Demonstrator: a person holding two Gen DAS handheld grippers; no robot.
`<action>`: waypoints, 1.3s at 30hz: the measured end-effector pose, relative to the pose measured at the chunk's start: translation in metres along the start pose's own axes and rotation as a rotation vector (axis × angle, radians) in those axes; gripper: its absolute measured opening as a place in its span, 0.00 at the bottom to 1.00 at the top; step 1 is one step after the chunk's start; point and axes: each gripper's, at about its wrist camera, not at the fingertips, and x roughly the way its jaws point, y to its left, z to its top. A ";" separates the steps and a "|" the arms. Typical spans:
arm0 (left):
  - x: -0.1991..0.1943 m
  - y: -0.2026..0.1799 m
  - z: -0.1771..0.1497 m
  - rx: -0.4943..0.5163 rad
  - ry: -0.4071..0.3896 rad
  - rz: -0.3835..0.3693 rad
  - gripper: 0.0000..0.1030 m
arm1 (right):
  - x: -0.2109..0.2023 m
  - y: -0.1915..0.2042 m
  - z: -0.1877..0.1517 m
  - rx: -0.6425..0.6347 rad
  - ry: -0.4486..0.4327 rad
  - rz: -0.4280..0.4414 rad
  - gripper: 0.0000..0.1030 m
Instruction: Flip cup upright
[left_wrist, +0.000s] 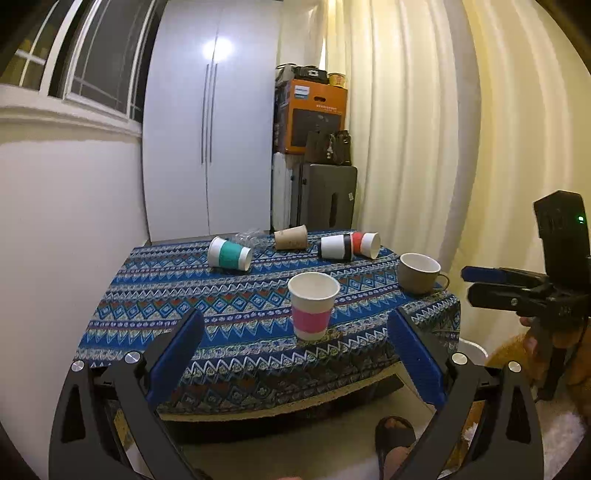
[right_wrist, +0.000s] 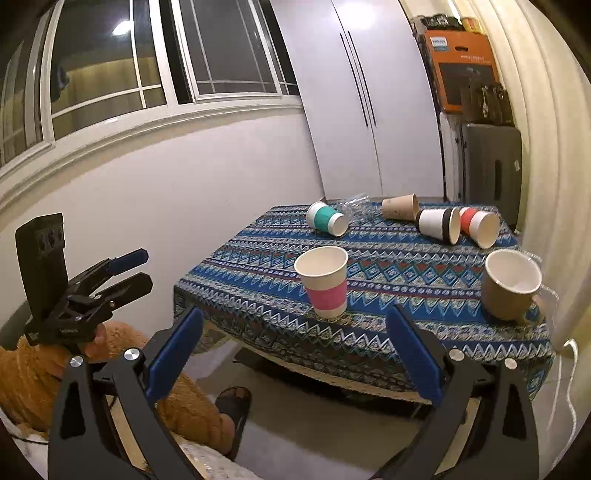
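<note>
A paper cup with a pink band (left_wrist: 313, 305) (right_wrist: 325, 280) stands upright near the table's front edge. A brown mug (left_wrist: 419, 272) (right_wrist: 511, 283) stands upright to its right. Lying on their sides at the back are a teal-band cup (left_wrist: 229, 253) (right_wrist: 327, 218), a plain brown cup (left_wrist: 291, 237) (right_wrist: 399, 207), a black-and-white cup (left_wrist: 337, 246) (right_wrist: 439, 224) and a red-band cup (left_wrist: 366, 243) (right_wrist: 479, 223). My left gripper (left_wrist: 295, 325) is open and empty, in front of the table. My right gripper (right_wrist: 293, 321) is open and empty, held back from the pink-band cup.
The table carries a blue patterned cloth (left_wrist: 236, 306) (right_wrist: 406, 273). Crumpled clear plastic (left_wrist: 251, 236) lies at the back. A white wardrobe (left_wrist: 210, 122), stacked boxes (left_wrist: 314, 114) and curtains (left_wrist: 424, 129) stand behind. A sandalled foot (left_wrist: 393, 439) is below the table edge.
</note>
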 end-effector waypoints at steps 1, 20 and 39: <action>0.001 0.003 -0.002 -0.009 0.003 0.001 0.94 | 0.000 0.002 -0.001 -0.011 -0.005 -0.002 0.95; 0.016 0.011 -0.010 -0.035 0.046 -0.001 0.94 | 0.004 -0.004 -0.008 0.024 -0.025 0.011 0.95; 0.015 0.006 -0.012 -0.018 0.046 -0.006 0.94 | 0.000 0.002 -0.008 0.006 -0.042 0.021 0.95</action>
